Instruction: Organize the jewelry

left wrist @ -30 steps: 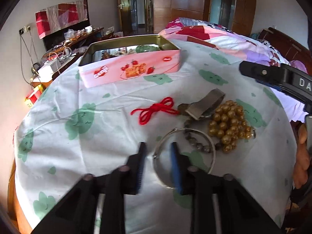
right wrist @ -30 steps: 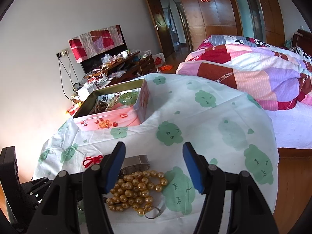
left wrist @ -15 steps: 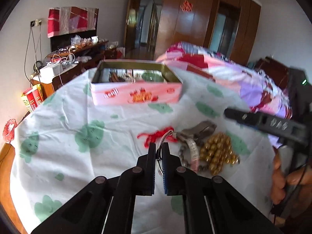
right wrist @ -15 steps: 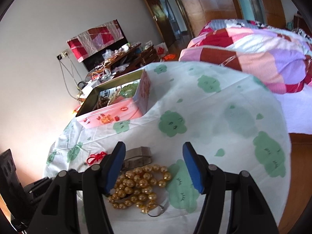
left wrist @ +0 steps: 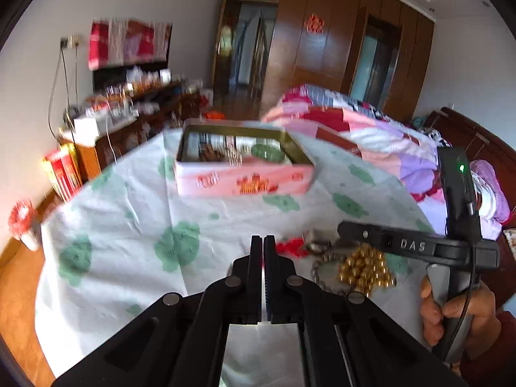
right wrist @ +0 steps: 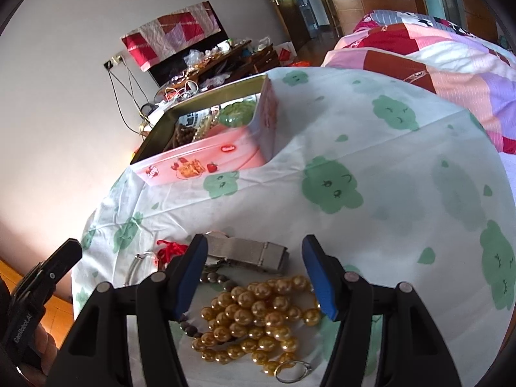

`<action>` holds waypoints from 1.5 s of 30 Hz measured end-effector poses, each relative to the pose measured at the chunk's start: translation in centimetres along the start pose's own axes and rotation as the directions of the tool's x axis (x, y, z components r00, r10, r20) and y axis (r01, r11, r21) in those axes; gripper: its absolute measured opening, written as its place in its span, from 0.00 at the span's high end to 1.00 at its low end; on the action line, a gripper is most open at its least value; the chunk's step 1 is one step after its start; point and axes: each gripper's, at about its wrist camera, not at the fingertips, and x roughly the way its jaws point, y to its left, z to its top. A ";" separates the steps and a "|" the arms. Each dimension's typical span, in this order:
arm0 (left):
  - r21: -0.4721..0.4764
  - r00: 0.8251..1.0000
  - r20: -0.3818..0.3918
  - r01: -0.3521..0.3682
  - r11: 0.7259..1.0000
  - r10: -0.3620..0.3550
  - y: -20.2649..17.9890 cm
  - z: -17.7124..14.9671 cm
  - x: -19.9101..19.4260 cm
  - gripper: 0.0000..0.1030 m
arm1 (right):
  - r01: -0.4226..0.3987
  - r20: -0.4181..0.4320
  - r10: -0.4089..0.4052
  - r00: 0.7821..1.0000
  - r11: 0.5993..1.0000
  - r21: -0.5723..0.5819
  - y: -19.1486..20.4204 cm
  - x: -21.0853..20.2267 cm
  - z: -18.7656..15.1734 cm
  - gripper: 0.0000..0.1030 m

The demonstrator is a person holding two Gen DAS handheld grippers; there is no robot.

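Fingers of the left gripper (left wrist: 262, 241) have just closed, grip unclear; the right gripper (right wrist: 254, 245) hangs open and empty above the gold bead necklace (right wrist: 254, 319), metal watch band (right wrist: 251, 254) and red cord (right wrist: 171, 249), all lying outside the partly filled pink tin (right wrist: 200, 161).

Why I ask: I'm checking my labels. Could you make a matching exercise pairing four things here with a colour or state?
Things:
1 left gripper
2 right gripper
3 bead necklace
4 tin

Colour or state:
A gold
B open
C pink
D shut

Pairs: 1-D, 2-B, 3-A, 4-C.
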 end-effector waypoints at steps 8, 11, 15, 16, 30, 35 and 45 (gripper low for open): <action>-0.035 0.984 -0.176 -0.035 0.999 0.028 1.3 -1.8 3.0 0.94 | 0.010 -0.055 -0.013 0.998 0.999 -0.053 0.9 1.4 0.2 0.38; -0.033 0.981 -0.185 -0.057 0.998 0.050 1.0 -2.0 3.4 0.75 | 0.021 -0.067 -0.028 0.997 0.995 -0.093 1.6 1.7 0.1 0.37; -0.068 0.980 -0.197 -0.051 0.996 0.037 1.2 -2.3 3.6 0.39 | 0.033 -0.076 -0.042 0.996 0.993 -0.117 1.7 1.7 -0.1 0.61; -0.071 0.982 -0.186 -0.056 0.996 0.042 1.2 -2.4 3.5 0.39 | 0.029 -0.074 -0.038 0.997 0.993 -0.114 1.6 1.6 -0.1 0.68; -0.088 0.984 -0.161 -0.086 0.992 0.071 2.0 -2.2 3.5 0.97 | -0.029 0.043 0.032 0.999 0.997 -0.074 1.9 -1.3 0.8 0.78; -0.075 0.995 -0.082 -0.068 0.995 0.062 1.5 -1.4 2.0 0.97 | -0.047 0.105 0.052 0.993 0.997 -0.055 2.1 -2.9 1.6 0.78; -0.068 0.999 0.025 -0.043 0.997 0.045 1.2 0.8 0.0 1.00 | -0.096 0.146 0.098 0.984 0.995 -0.021 1.7 -3.6 3.3 0.78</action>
